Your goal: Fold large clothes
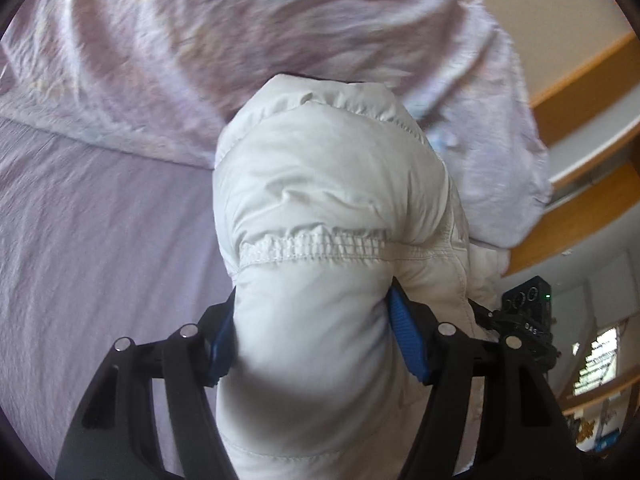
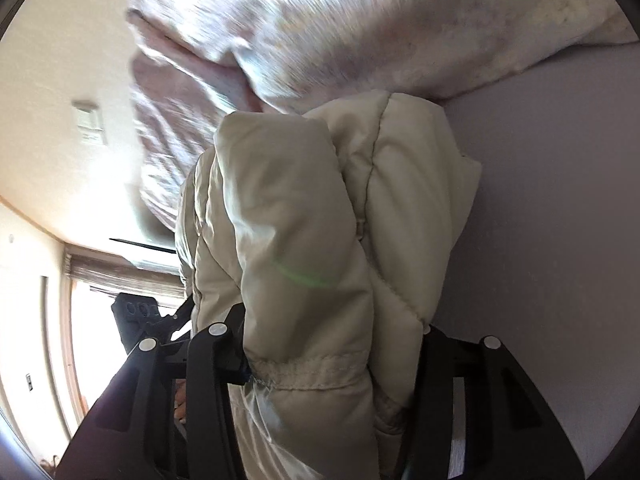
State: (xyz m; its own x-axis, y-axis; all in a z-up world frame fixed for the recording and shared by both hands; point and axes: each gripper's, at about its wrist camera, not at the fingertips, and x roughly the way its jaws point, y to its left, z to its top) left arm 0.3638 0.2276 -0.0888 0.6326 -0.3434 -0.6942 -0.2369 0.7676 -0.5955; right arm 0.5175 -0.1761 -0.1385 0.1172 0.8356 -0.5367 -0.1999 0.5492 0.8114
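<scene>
A puffy white quilted jacket [image 1: 328, 168] fills the middle of the left wrist view, lifted above the bed. My left gripper [image 1: 312, 320] is shut on a thick fold of it below an elastic seam, both blue pads [image 1: 404, 332] pressing into the padding. In the right wrist view the same jacket [image 2: 288, 200] looks cream and hangs bunched between the black fingers. My right gripper [image 2: 332, 336] is shut on it near a stitched hem. Each view shows the other gripper's black body close beside the jacket [image 1: 524, 320] [image 2: 136, 316]. The rest of the jacket is hidden below the frames.
A lilac bed sheet [image 1: 100, 220] lies under the jacket. A crumpled pale floral duvet [image 1: 240, 40] is heaped at the far side of the bed. Wooden furniture edges [image 1: 580, 80] stand to the right. A bright window [image 2: 92, 320] and a wall switch [image 2: 90, 122] show on the left.
</scene>
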